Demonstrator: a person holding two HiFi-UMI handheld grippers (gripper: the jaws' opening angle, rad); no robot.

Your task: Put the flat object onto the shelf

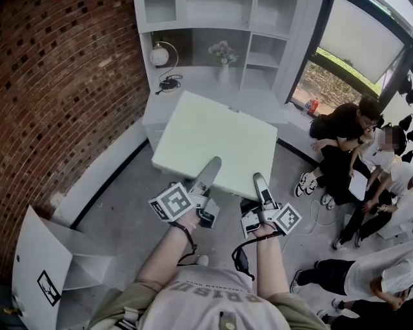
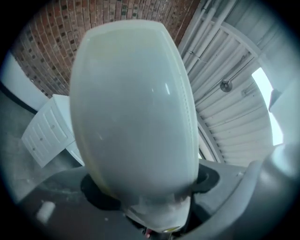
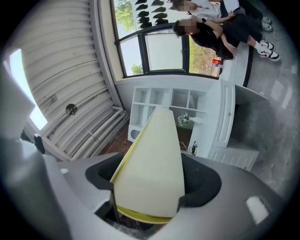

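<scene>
Flat board before the shelf unit, lamp and vase on that unit's counter, brick wall left, seated people right.

There is one flat pale green board. There are two grey grippers: one left gripper, one right gripper. One white shelf unit stands at twelve o'clock. At least three sitting people are at three o'clock. One white cardboard box is at eight o'clock.

A red brick wall runs along the left. A globe lamp and a vase of flowers stand apart. A white open box sits on the grey floor, and several people sit by the window.
</scene>
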